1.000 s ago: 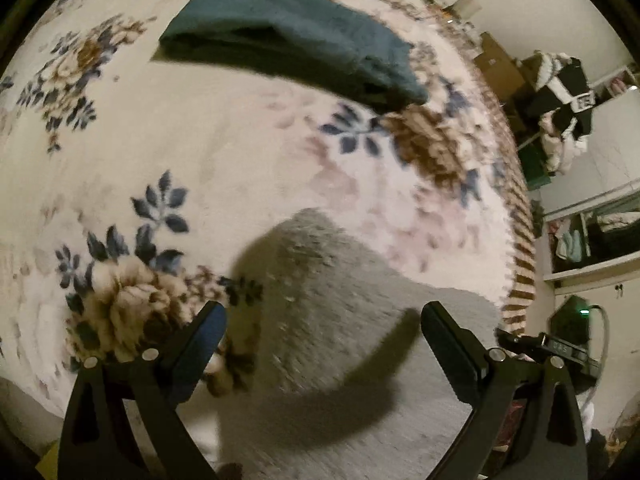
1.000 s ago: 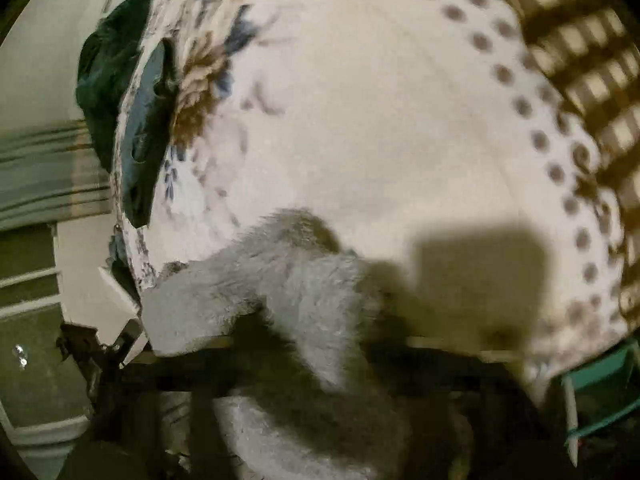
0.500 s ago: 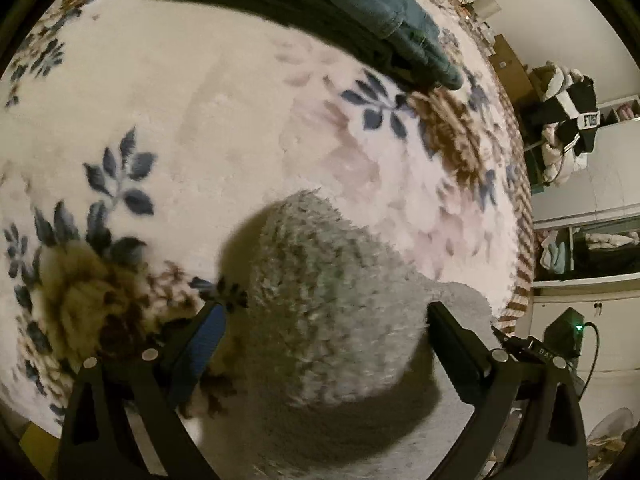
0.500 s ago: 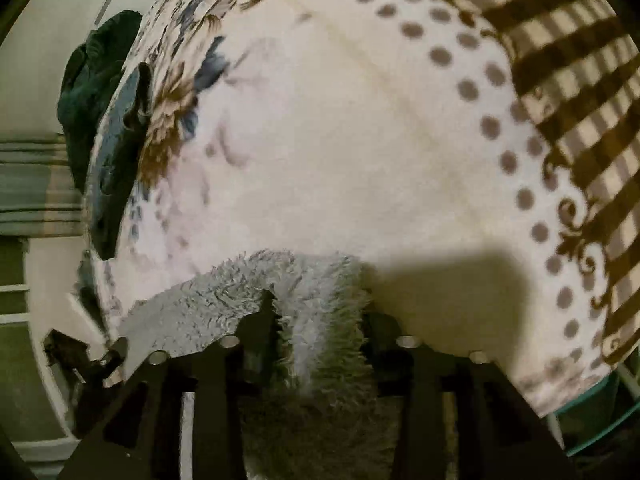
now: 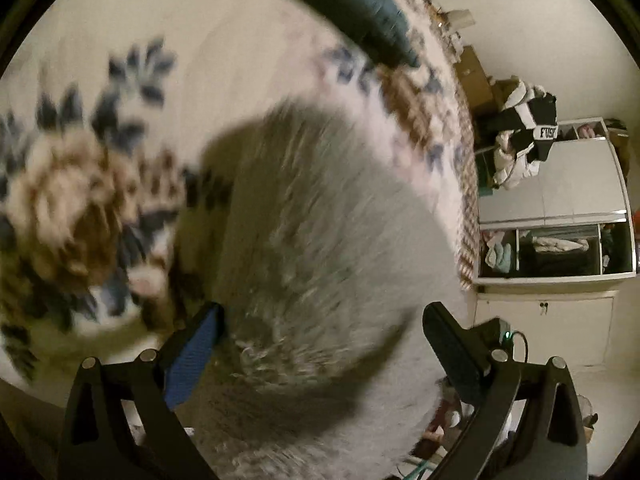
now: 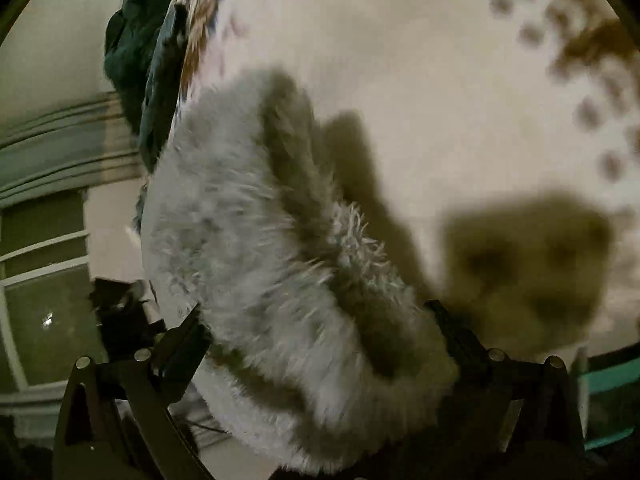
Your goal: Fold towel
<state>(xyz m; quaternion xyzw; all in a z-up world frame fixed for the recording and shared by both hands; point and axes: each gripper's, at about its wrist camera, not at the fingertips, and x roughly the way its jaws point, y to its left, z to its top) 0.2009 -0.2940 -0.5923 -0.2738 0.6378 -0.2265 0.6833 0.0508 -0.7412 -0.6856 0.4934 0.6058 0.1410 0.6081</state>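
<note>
A fluffy grey towel [image 5: 320, 220] lies bunched on a cream floral blanket [image 5: 200, 40] near the bed's edge. My left gripper [image 5: 320, 332] hangs low over it, jaws wide open, and the towel's pile spreads beneath and between the fingers without being pinched. In the right wrist view the same towel [image 6: 240, 220] bulges up in a thick fold. My right gripper [image 6: 316, 332] has its jaws opening wide, with the fold lying loose between them. Both views are blurred by motion.
A folded dark teal garment [image 5: 360, 4] lies at the far side of the blanket, also seen as the teal garment [image 6: 136, 52]. Beyond the bed edge stand open shelves [image 5: 552, 240] and a pile of clothes [image 5: 524, 136]. A window [image 6: 40, 280] is at the left.
The right jaws, shut on a fold of the towel, have spread wide and let it go. Both grippers have sunk closer to the towel. The left jaws stay open.
</note>
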